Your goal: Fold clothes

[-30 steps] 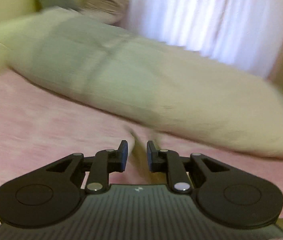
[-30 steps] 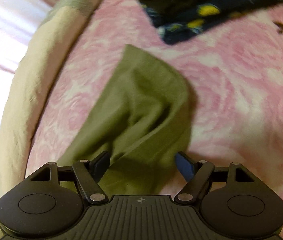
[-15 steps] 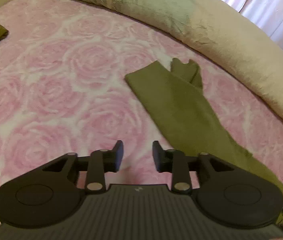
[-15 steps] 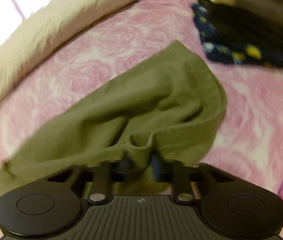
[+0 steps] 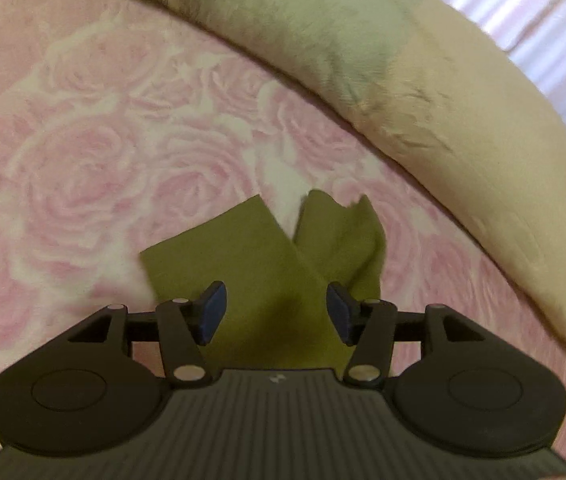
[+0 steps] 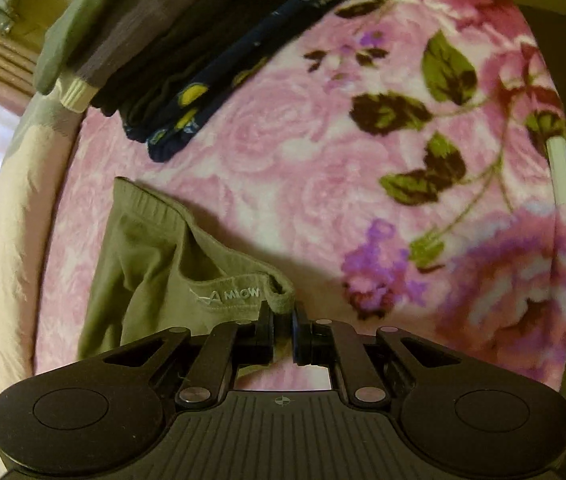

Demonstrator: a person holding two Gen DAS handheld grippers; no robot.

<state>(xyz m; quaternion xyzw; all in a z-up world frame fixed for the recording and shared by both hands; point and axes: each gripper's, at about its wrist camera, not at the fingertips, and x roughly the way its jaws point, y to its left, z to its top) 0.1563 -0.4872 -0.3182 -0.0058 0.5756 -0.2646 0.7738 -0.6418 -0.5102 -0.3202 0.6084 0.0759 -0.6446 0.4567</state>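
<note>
Here, the olive-green stretch-knit leggings [image 6: 151, 264] are pinched at the waistband by the right gripper [image 6: 282, 334].
The left gripper [image 5: 276, 312] is held wide apart over the leg ends, on the pink rose-patterned blanket [image 5: 83, 152].

White stitched lettering reading "MIOW", with a small triangular mark to its left, stands on the waistband [image 6: 239, 294] of the olive garment [image 6: 143, 264]; nothing else is legible.

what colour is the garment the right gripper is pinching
Olive green garment, with white lettering on its waistband; clearest in the right wrist view.
</note>
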